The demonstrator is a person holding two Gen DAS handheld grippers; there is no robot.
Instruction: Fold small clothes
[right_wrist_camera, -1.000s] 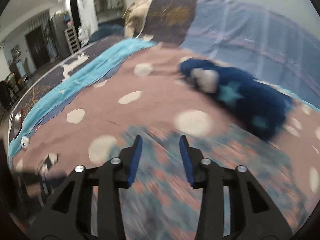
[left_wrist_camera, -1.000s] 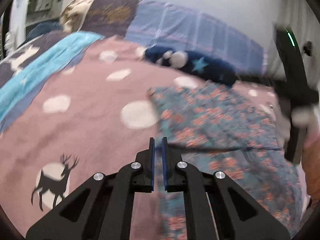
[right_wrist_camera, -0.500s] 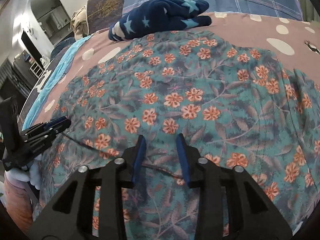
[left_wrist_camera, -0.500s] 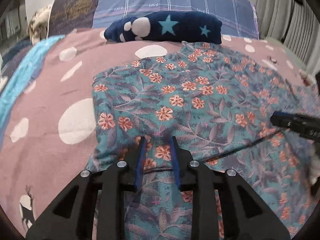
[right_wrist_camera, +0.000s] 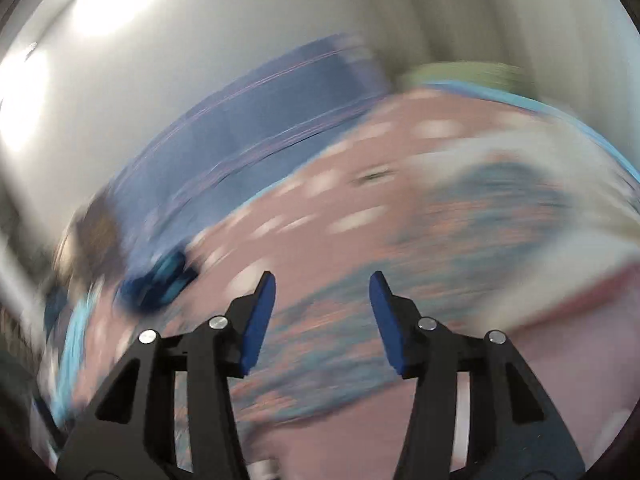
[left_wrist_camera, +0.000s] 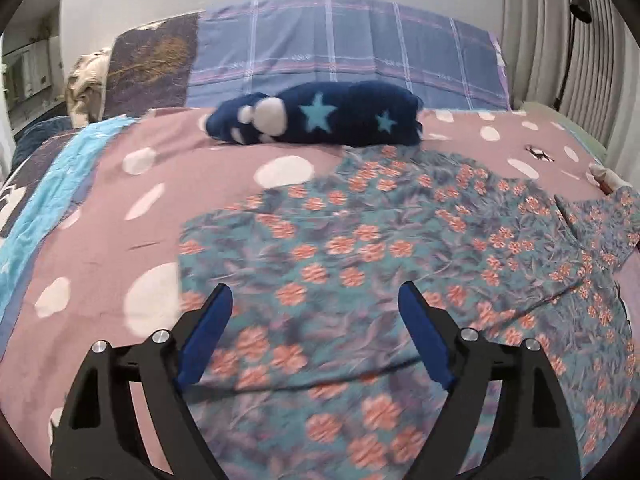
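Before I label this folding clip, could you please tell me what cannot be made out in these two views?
- Right wrist view: motion blur smears the floral garment and bedspread; no folds readable.
- Left wrist view: the garment's near hem is hidden behind the left gripper.
- Left wrist view: its right sleeve is cut off by the frame edge.

Left gripper [left_wrist_camera: 314, 310]: jaws have just been opening, from near shut to wide, nothing between them; floral garment [left_wrist_camera: 360, 248] lies released below. Right gripper [right_wrist_camera: 322, 300] swung off toward 3 o'clock, rolled, jaws slightly wider, view motion-blurred.
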